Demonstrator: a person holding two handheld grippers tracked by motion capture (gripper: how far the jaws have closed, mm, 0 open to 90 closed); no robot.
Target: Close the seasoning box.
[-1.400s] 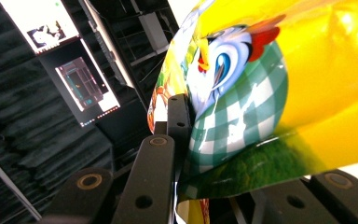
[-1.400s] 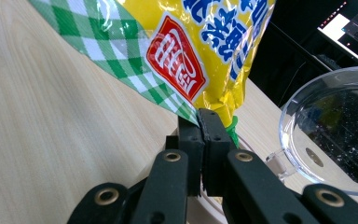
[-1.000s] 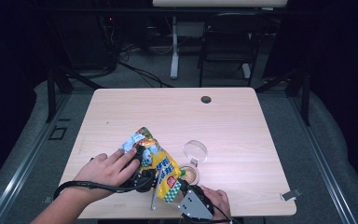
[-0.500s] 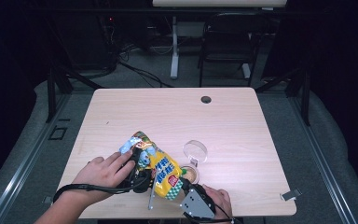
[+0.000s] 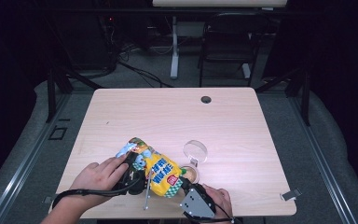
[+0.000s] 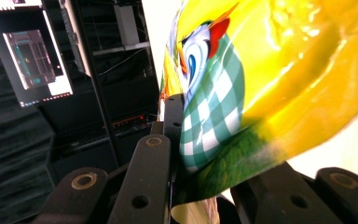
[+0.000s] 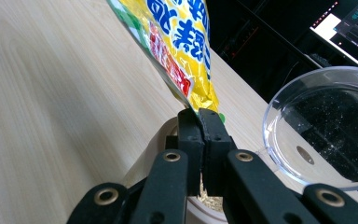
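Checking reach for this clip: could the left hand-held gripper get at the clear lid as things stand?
Probably not right away: the left hand-held gripper is shut on the snack bag, and the bag lies between it and the clear lid.

A fixed overhead camera looks forward and down across the wooden worktop (image 5: 242, 126), with the person's forearms entering at the bottom edge. The left gripper view rides on the left claw (image 6: 214, 186), pressed so close to the yellow snack bag (image 6: 279, 79) that little else can be made out. The right gripper view looks low along the right claw (image 7: 199, 126), near the worktop surface. All three views share the bag (image 5: 161, 169).
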